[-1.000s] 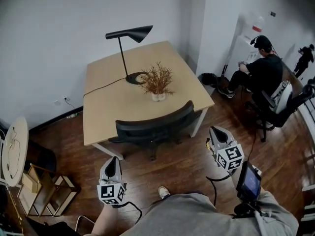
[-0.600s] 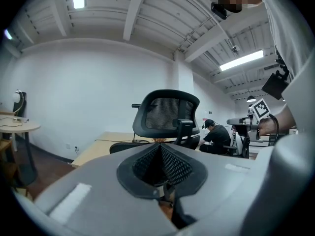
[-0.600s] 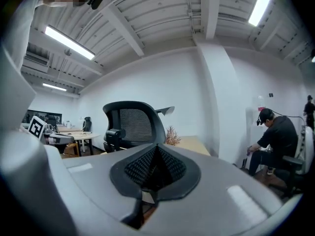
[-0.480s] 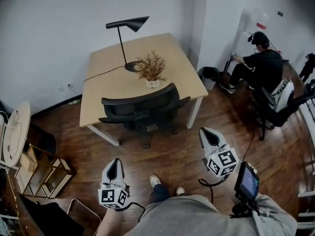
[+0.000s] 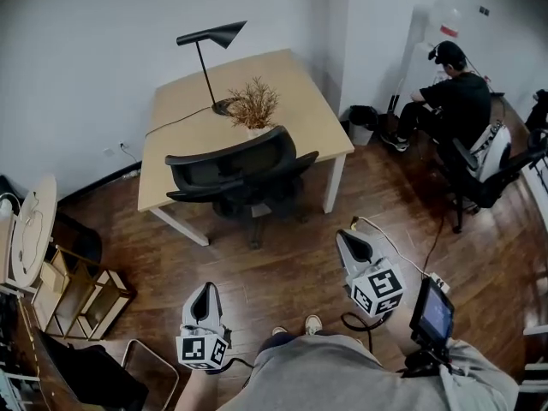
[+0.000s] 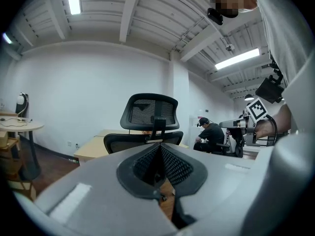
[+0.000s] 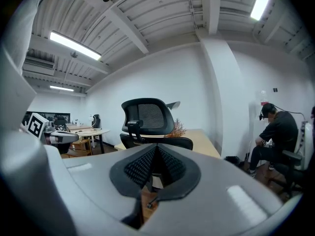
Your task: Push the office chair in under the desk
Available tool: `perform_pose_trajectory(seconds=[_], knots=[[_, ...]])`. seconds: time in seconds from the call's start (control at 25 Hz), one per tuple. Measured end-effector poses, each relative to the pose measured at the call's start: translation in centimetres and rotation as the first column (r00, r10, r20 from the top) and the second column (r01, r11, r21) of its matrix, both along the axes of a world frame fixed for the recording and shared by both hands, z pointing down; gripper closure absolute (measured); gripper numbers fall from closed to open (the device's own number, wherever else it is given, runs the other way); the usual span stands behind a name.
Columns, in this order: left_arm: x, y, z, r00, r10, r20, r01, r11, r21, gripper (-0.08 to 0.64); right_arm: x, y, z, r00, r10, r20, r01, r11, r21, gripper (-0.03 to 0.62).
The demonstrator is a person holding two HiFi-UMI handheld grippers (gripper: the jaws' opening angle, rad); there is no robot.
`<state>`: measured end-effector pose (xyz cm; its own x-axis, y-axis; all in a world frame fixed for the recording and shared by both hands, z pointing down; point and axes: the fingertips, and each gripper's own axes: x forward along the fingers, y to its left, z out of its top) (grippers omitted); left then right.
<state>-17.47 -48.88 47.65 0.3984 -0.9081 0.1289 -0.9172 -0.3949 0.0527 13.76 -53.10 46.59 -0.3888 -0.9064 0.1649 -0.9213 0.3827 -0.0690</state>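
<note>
Both tongs are fully closed and hold nothing. On the left gripper (image 5: 205,289) I see the pads pressed together in the left gripper view, with only floor showing below them. The right gripper (image 5: 348,238) is the same, pads meeting, empty. Both point roughly level toward the office chair (image 5: 233,171) and are well apart from it, with bare wooden floor (image 5: 282,268) between.

The chair stands at the near edge of the desk (image 5: 184,114), backrest toward me. The backrest overlaps the tabletop edge from the head view, the base and casters sit on the floor below, and the seat looks at least partly under the top, though I can't tell how far.

On the desk are a black lamp (image 5: 210,39) and a dried plant (image 5: 253,106) in a small pot, just behind the chair's backrest. A round side table (image 5: 27,229) is at far left. A person (image 5: 454,101) sits in another chair at far right, facing away.
</note>
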Motion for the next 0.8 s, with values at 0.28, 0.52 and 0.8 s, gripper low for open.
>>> perform_pose_trajectory(seconds=[0.28, 0.52, 0.8], knots=[[0.9, -0.4, -1.1, 0.997, 0.068, -0.026, -0.068, 0.998, 0.020, 0.557, -1.2, 1.5, -0.5, 0.998, 0.057, -0.020, -0.058, 0.998, -0.015, 0.586], [1.2, -1.0, -1.6, 0.994, 0.106, -0.040, -0.104, 0.994, 0.036, 0.557, -2.5, 1.5, -1.4, 0.997, 0.072, -0.034, -0.072, 0.997, -0.008, 0.586], [1.3, -0.7, -1.1, 0.992, 0.113, -0.048, -0.112, 0.993, 0.027, 0.557, -3.1, 1.8, -1.3, 0.996, 0.092, -0.016, -0.092, 0.996, -0.021, 0.586]])
